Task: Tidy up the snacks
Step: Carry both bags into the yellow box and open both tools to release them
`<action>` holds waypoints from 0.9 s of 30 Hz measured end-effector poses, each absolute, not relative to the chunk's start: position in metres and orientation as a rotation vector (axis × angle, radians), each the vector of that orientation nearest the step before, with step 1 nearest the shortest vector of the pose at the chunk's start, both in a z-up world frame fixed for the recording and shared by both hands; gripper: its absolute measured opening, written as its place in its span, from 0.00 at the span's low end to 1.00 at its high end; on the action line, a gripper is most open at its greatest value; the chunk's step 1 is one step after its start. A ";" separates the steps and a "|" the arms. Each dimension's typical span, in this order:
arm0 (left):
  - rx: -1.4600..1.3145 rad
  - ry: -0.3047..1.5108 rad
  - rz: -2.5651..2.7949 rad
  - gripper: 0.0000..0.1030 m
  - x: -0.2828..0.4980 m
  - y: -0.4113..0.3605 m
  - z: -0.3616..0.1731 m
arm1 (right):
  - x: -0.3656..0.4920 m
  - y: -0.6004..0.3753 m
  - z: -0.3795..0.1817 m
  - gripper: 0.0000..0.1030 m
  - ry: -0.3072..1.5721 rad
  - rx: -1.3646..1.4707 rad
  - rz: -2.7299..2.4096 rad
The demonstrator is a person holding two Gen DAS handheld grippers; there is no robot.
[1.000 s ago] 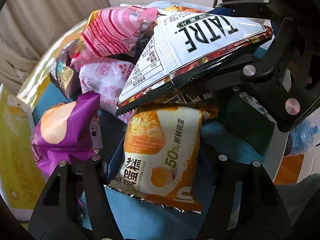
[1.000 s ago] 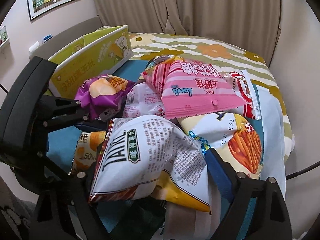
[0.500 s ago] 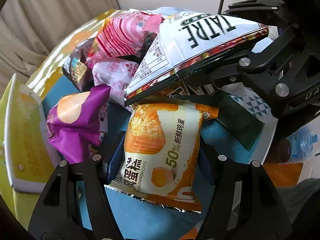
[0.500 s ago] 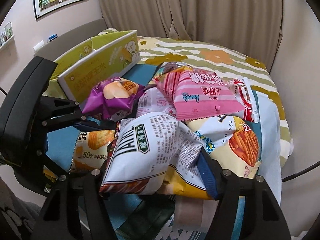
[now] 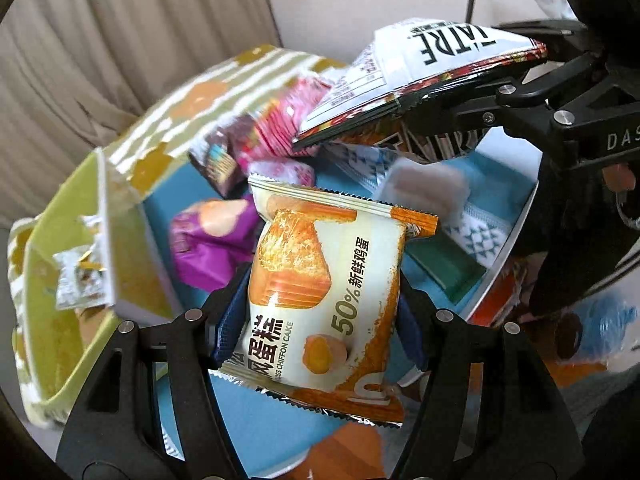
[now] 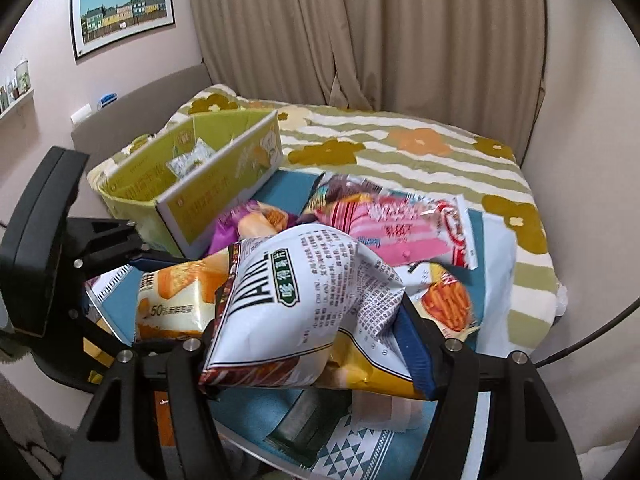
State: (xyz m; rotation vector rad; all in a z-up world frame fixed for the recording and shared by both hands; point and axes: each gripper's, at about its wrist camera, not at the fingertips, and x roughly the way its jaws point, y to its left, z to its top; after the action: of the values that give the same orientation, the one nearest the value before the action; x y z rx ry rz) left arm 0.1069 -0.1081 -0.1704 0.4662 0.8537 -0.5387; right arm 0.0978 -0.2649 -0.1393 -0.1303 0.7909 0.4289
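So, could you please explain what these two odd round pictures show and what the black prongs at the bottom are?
There is no robot arm: a person holds a two-finger gripper in each hand, each with a fisheye camera looking along its jaws. The left gripper is shut on an orange chiffon cake packet. The right gripper is shut on a white chip bag; its jaws have just been closing on it. Below, more snack packets lie on a blue cloth, beside a green cardboard box.
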 end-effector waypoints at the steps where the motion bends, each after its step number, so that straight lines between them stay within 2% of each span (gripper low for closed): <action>1: 0.456 0.842 -0.522 0.60 0.102 -0.105 -0.163 | 0.096 -0.265 -0.133 0.63 0.784 -0.126 0.427; 14: 0.338 0.748 -0.316 0.60 0.091 -0.021 -0.085 | 0.099 -0.215 -0.061 0.63 0.707 -0.129 0.468; 27: 0.231 0.823 -0.162 0.60 0.164 0.124 -0.086 | 0.168 -0.088 -0.048 0.63 0.701 -0.079 0.493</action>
State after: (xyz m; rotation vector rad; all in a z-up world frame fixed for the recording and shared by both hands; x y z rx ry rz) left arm 0.1643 0.1241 -0.0859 0.2311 0.8233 -0.1624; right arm 0.1683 -0.0883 -0.0480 -0.0789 0.7005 0.4929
